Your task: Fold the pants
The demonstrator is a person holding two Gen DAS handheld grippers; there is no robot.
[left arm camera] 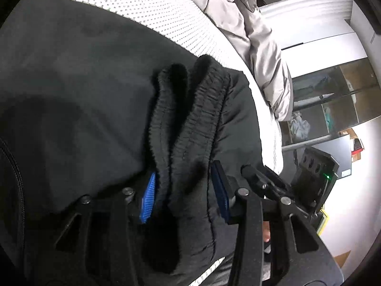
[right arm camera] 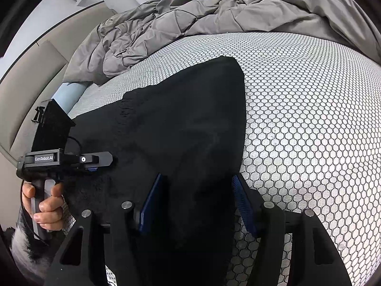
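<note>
White honeycomb-patterned mattress (right arm camera: 309, 119) fills the bed, with a rumpled grey duvet (right arm camera: 190, 16) pushed to its far end. Black pants (right arm camera: 181, 128) lie spread across the mattress, dark and fleecy, one folded edge coming to a rounded point toward the duvet.

At the waist end, the left hand-held gripper (left arm camera: 184, 190) has the bunched, ribbed waistband (left arm camera: 190, 109) standing up between its blue pads (left arm camera: 148, 195); the near pad lies against the cloth, but whether both press on it I cannot tell. From the right wrist view this same tool shows from the side, a hand (right arm camera: 45, 205) wrapped round its grip at the bed's edge.

Over the other side of the pants, the right hand-held gripper (right arm camera: 197, 202) stands with jaws apart, straddling the cloth's edge where black meets white, pads clear of it.

Only the left wrist view takes in the glass-fronted shelves (left arm camera: 333, 95) beyond the bed; only the right one shows the pants' whole outline.
</note>
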